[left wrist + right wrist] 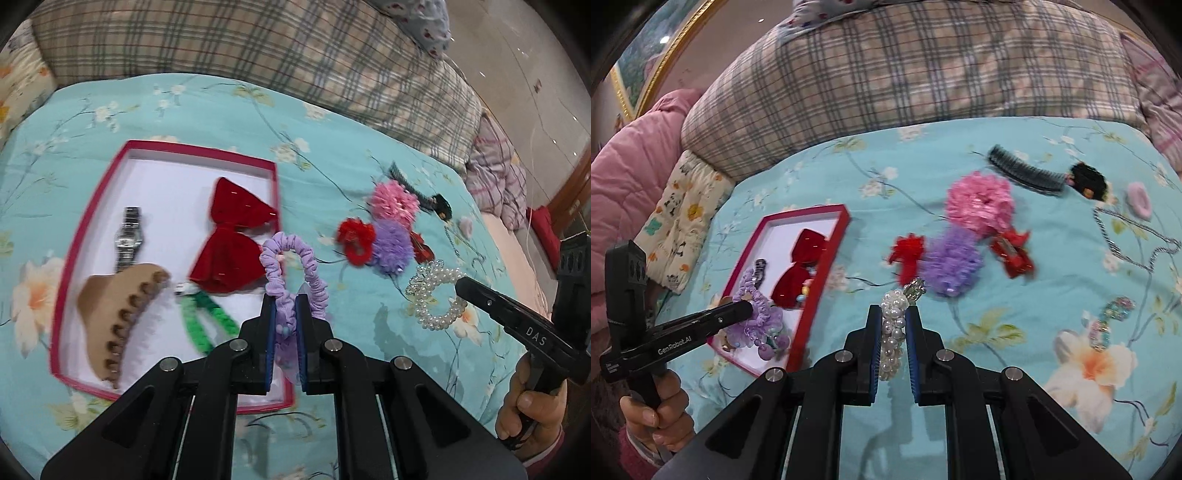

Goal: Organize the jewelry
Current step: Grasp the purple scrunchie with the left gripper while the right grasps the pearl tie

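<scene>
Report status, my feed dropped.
Left claw shut on purple scrunchie. Right claw shut on pearl bracelet. Red box path clear.

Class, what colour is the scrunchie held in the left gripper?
Lilac purple. The scrunchie in the left gripper shows best in the left wrist view.

One red tray (92,221), one watch (128,236), two velvet bows (229,240), perhaps three fluffy scrunchies (979,201), one pearl bracelet (894,325)

Left gripper (284,306) clamped tight, angled downward, hand (655,413) gripping its handle. Right gripper (893,317) likewise pinched closed, angled down, hand (532,402) on handle.
</scene>
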Demonstrator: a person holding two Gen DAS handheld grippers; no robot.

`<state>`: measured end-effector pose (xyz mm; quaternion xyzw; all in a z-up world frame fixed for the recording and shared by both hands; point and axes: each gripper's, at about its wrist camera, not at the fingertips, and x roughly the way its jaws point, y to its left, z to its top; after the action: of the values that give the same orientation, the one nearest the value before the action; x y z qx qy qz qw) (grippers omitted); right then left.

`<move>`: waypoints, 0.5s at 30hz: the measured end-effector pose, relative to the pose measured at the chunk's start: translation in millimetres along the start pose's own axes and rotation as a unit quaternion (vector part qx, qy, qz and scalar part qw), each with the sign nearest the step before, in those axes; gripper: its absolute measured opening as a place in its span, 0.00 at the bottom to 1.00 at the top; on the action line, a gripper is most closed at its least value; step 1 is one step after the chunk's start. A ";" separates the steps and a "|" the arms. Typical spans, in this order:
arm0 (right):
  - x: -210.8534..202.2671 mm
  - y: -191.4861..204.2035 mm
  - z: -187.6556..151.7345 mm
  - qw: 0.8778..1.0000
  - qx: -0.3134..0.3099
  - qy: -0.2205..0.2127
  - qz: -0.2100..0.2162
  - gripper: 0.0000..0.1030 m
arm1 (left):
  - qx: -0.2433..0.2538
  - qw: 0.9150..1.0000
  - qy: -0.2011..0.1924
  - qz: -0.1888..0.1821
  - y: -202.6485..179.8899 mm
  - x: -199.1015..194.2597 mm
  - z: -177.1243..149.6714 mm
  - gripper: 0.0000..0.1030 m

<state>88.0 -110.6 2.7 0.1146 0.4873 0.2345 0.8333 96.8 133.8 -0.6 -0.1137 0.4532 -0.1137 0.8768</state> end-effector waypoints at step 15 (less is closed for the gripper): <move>32.0 67.0 12.6 0.998 -0.042 0.015 0.043 0.11 | -0.045 0.998 -0.022 0.033 58.5 -22.8 9.5 0.08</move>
<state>93.5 -36.2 12.8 0.0964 0.4840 0.2923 0.8191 97.4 197.1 4.6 -0.1403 0.4420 -0.0613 0.8839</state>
